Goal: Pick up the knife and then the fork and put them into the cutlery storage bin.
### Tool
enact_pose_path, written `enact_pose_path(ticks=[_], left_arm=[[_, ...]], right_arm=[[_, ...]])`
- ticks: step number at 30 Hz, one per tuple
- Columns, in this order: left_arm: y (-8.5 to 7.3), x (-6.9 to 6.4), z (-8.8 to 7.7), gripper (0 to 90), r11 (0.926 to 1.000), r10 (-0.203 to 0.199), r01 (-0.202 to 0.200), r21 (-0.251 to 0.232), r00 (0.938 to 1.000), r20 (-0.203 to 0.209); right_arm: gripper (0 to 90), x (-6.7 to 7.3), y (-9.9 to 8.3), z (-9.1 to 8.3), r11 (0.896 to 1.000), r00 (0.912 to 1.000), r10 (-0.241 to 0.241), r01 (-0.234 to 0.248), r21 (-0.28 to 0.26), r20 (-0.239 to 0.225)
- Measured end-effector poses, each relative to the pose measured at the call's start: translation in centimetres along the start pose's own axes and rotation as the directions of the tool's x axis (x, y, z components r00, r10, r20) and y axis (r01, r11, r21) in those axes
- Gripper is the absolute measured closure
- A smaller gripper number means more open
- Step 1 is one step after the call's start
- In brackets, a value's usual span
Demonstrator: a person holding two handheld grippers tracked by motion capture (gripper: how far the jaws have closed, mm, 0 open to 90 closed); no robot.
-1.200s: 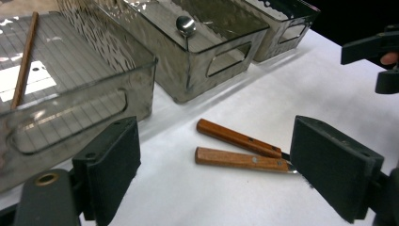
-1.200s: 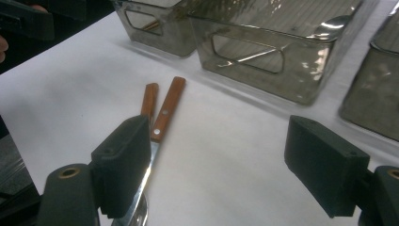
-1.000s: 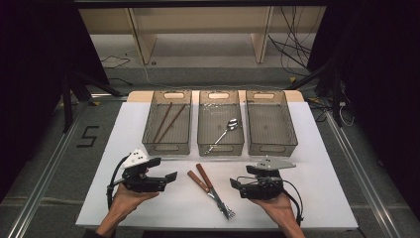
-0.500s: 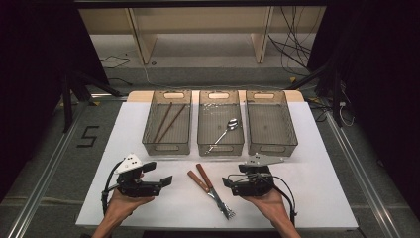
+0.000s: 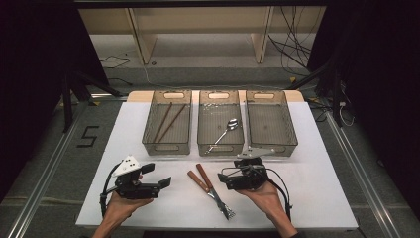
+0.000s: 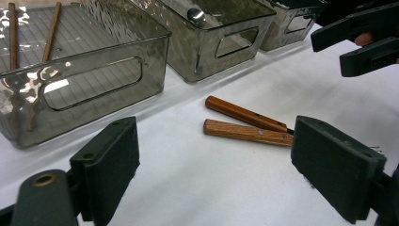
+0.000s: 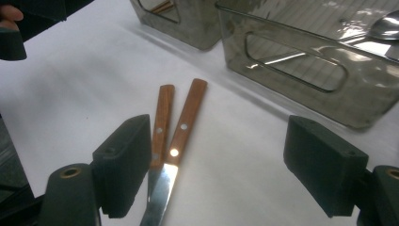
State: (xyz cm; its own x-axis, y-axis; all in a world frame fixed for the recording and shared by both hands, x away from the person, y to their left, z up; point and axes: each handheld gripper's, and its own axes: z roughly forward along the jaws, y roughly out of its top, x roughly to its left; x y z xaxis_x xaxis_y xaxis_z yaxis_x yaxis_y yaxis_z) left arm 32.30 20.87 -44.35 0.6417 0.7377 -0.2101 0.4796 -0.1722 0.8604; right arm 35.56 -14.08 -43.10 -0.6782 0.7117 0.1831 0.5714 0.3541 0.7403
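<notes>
Two wooden-handled utensils (image 5: 208,186) lie side by side on the white table (image 5: 307,168), a knife (image 7: 181,136) and a fork whose tines (image 5: 229,213) point toward the front edge. My left gripper (image 5: 157,176) is open to their left, and its jaws frame the handles (image 6: 244,133) from a short way off. My right gripper (image 5: 224,179) is open just right of them. Its jaws stand wide above the handles and blades (image 7: 162,188), touching nothing.
Three clear grey bins stand in a row behind. The left bin (image 5: 167,145) holds brown chopsticks (image 5: 168,121), the middle bin (image 5: 220,148) a metal spoon (image 5: 225,130), and the right bin (image 5: 271,119) is bare. The table's front edge lies close below the hands.
My right gripper has slid left toward the utensils. The left gripper has dropped slightly toward the front edge and stays open.
</notes>
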Motion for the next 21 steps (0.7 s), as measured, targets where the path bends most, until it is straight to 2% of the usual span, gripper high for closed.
enact_pose_path(ticks=[3,11,18,21], left_arm=[[-0.1,0.0,-0.1,15.1,0.9999,0.011,-0.011,0.005,0.9999,-0.003],[-0.3,0.1,-0.3,15.0,1.0000,0.006,-0.006,-0.004,1.0000,-0.002],[-0.4,0.1,-0.5,15.0,0.9999,-0.004,0.004,-0.015,1.0000,0.004],[-0.5,0.0,-0.4,15.0,0.9999,-0.008,0.008,-0.015,0.9999,0.009]], right_arm=[[26.0,0.4,0.7,0.8,0.999,0.9998,-0.019,0.019,0.037,0.009],[29.3,1.5,1.7,3.0,0.991,0.9989,-0.046,0.045,0.127,0.008],[31.7,1.9,2.0,4.6,0.977,0.9979,-0.065,0.062,0.204,0.006],[32.6,2.0,2.1,5.4,0.967,0.9967,-0.081,0.078,0.241,0.002]])
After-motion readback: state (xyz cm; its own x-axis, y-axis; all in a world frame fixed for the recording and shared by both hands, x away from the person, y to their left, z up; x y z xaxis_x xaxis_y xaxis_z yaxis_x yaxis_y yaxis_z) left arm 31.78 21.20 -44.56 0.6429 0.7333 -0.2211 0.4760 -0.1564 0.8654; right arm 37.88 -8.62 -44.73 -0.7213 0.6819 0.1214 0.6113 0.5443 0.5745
